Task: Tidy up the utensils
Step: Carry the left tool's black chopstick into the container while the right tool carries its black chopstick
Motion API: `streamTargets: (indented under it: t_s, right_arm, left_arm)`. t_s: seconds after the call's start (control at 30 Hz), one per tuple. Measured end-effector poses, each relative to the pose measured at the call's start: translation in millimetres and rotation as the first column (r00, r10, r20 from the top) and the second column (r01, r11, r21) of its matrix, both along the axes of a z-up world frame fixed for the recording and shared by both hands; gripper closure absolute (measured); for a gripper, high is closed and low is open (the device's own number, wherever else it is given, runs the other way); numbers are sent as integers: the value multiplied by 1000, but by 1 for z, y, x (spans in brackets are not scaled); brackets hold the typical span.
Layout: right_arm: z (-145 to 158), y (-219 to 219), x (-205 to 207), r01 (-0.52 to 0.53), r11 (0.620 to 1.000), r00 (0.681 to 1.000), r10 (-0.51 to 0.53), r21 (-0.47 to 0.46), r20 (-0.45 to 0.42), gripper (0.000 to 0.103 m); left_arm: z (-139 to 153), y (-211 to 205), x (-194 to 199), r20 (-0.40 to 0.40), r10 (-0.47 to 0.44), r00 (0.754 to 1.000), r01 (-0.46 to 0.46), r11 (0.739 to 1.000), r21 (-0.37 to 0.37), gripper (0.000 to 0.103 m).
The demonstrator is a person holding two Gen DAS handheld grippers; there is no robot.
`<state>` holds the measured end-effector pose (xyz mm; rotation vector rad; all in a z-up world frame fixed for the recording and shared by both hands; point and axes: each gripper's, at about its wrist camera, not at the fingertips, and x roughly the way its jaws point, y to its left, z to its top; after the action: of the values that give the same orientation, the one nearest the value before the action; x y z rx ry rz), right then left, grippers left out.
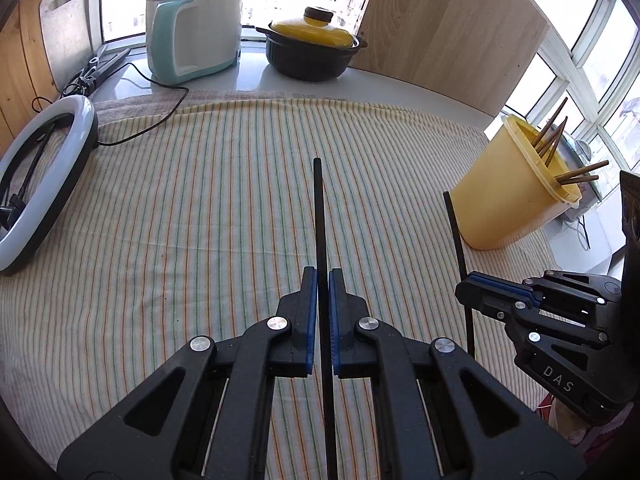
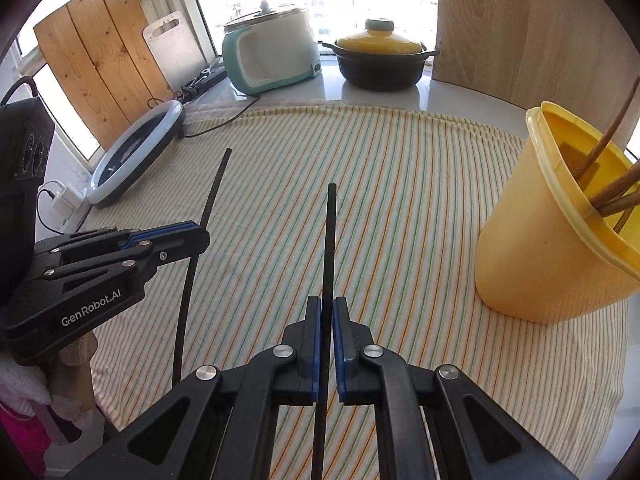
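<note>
The cloth [image 1: 200, 208] is cream with thin green and orange stripes. Both chopsticks [image 1: 320, 216] are black, and the cup [image 1: 508, 204] at the right is yellow. The far pot [image 1: 308, 60] is black with a yellow lid [image 1: 312, 30]; the cooker [image 1: 192, 32] is white and teal.

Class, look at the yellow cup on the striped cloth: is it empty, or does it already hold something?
Not empty. The yellow cup holds several brown chopsticks, which stick out above its rim in both views. How full it is cannot be told.

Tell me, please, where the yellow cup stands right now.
The yellow cup stands at the striped cloth's right edge, right of the right tongs, holding brown chopsticks.
</note>
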<state>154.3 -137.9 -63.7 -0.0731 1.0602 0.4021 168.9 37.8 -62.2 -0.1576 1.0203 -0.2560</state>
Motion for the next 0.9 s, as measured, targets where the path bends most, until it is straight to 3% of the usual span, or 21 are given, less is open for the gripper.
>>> streamTargets:
  t_s: [0.33, 0.9]
  right_arm:
    - [51, -40, -37, 28, 994, 987, -44, 106, 157, 100]
    - [89, -103, -77, 88, 981, 950, -135, 172, 281, 100]
  left_arm:
    - [51, -13, -20, 135, -38, 990, 43, 999, -33, 100]
    - [89, -30, -33, 219, -70, 973, 90, 992, -84, 100]
